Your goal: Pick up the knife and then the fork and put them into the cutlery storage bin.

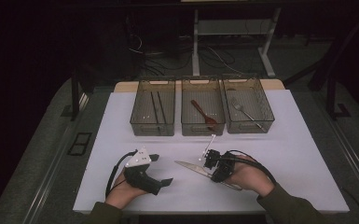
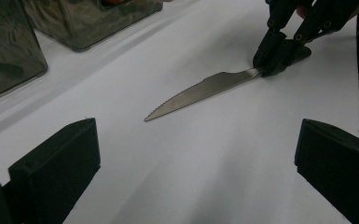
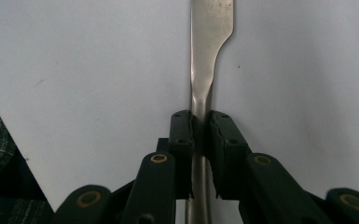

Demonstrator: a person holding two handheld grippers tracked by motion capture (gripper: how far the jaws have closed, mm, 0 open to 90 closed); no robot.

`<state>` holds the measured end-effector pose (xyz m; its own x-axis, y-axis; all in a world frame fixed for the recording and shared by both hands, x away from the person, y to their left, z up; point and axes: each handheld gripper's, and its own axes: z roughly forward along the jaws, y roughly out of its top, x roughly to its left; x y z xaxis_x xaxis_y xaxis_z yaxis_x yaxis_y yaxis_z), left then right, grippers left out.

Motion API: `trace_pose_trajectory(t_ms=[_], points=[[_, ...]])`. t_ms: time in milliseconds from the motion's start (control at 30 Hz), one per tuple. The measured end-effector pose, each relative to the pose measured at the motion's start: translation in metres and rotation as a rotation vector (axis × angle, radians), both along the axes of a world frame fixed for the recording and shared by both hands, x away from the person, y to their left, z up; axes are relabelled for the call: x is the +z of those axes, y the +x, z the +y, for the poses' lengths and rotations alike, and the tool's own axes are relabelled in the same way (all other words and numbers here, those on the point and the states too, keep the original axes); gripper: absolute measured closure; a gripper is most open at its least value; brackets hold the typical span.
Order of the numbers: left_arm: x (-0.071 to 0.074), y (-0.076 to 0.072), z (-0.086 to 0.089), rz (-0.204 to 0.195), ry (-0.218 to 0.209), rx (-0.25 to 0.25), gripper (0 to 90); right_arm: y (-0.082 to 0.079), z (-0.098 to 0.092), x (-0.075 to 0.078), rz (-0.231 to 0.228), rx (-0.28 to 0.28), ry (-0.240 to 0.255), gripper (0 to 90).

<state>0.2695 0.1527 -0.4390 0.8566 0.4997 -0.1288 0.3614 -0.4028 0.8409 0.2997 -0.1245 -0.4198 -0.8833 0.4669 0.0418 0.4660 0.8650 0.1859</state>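
Knife [image 1: 192,166] on table [image 1: 298,154], three bins [image 1: 203,106] behind it, left hand-held gripper [image 1: 161,170] at its left

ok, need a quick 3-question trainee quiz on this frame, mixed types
1. True or false: the right claw is shut on the knife.
2. Which bin holds the fork? A) left B) middle C) right
3. Fill in: the left claw stands ____, with nothing between its jaws.

Key: 1 true; 2 C; 3 open
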Motion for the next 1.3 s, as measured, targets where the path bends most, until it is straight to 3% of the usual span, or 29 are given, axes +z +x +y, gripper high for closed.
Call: trace_pose_trajectory(t_ms=[133,300,567,733,967,1300], points=[[0.0,0.0,0.0,-0.001,0.0,0.001,0.0,-0.002,0.001,0.0,-0.017,0.017,-0.011,79.1],[0.0,0.0,0.001,0.0,-0.006,0.005,0.0,0.002,-0.007,0.001,0.024,0.004,0.05,79.0],[0.001,0.0,0.002,-0.004,-0.004,0.006,0.0,0.006,-0.017,0.003,0.026,-0.022,0.11,79.0],[0.002,0.0,0.004,-0.003,-0.004,0.009,0.0,0.013,-0.031,0.008,0.003,-0.04,0.193,79.0],[0.002,0.0,0.004,-0.006,-0.008,0.01,0.0,0.022,-0.052,0.016,0.003,-0.132,0.342,79.2],[0.002,0.0,0.004,-0.007,-0.011,0.013,0.0,0.034,-0.08,0.023,-0.049,-0.195,0.47,79.4]])
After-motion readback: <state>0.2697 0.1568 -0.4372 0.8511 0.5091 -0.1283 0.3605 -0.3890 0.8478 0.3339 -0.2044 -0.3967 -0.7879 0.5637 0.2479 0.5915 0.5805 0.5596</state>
